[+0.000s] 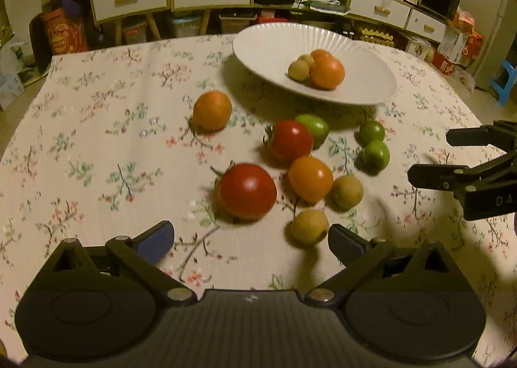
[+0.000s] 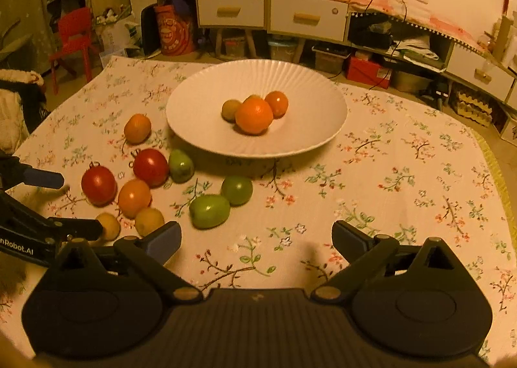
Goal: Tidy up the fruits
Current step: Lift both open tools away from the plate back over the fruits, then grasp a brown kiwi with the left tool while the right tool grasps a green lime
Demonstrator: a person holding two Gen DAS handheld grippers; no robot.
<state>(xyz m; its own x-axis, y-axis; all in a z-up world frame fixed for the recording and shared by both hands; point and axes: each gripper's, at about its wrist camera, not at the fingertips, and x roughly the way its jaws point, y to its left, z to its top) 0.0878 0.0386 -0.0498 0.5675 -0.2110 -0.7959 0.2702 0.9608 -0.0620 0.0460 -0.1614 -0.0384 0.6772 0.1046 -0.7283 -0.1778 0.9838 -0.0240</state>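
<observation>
Both my grippers, left [image 1: 250, 240] and right [image 2: 257, 238], jaws apart, empty. Loose fruit on worktop [image 1: 97, 154]; nearest left gripper: red tomato [image 1: 247, 190], small tan fruit [image 1: 309, 226]. Risk: round fruit rolls off if nudged. Only right view shows white plate [image 2: 200, 116] fully

Left gripper [image 1: 250, 240]: jaws spread wide, nothing between the pads, pitched downward. Right gripper [image 2: 257, 238]: jaws equally wide, empty, pitched downward, positioned beside the left.
</observation>
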